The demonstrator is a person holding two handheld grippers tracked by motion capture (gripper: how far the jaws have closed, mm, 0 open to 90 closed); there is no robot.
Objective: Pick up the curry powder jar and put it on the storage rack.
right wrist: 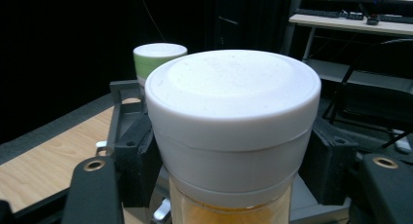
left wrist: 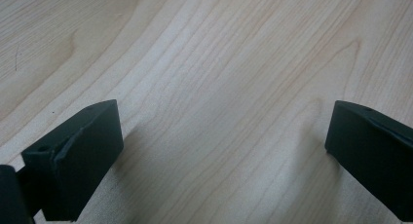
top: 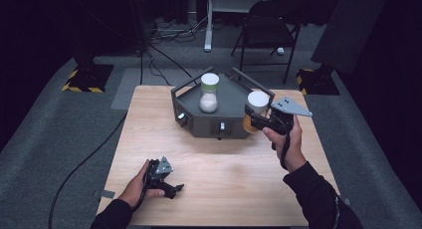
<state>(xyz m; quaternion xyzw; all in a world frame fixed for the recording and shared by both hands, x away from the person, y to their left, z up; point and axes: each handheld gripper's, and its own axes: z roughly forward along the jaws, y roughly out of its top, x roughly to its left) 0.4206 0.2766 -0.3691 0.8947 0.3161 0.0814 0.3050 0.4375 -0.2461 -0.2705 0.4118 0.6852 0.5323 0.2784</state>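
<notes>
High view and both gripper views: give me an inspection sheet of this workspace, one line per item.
Surface: light wooden table.
Job's things: white-capped jar of orange contents, held at the right edge of the grey tray; green-capped jar of white contents standing upright in the tray.
Clutter: small tag at the table's left front corner.
Grippers: right claw shut on the white-capped jar; left claw open over bare wood.
Cables: black cable across the floor at left.
Surroundings: grey carpet, folding chair, dark backdrop.

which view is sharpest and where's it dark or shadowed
Left gripper view: crisp wood grain on the light wooden table, soft shadows beside the jaws. Right gripper view: the white-capped jar of orange powder looms close, backdrop black. High view: table lit, surroundings dim.
</notes>
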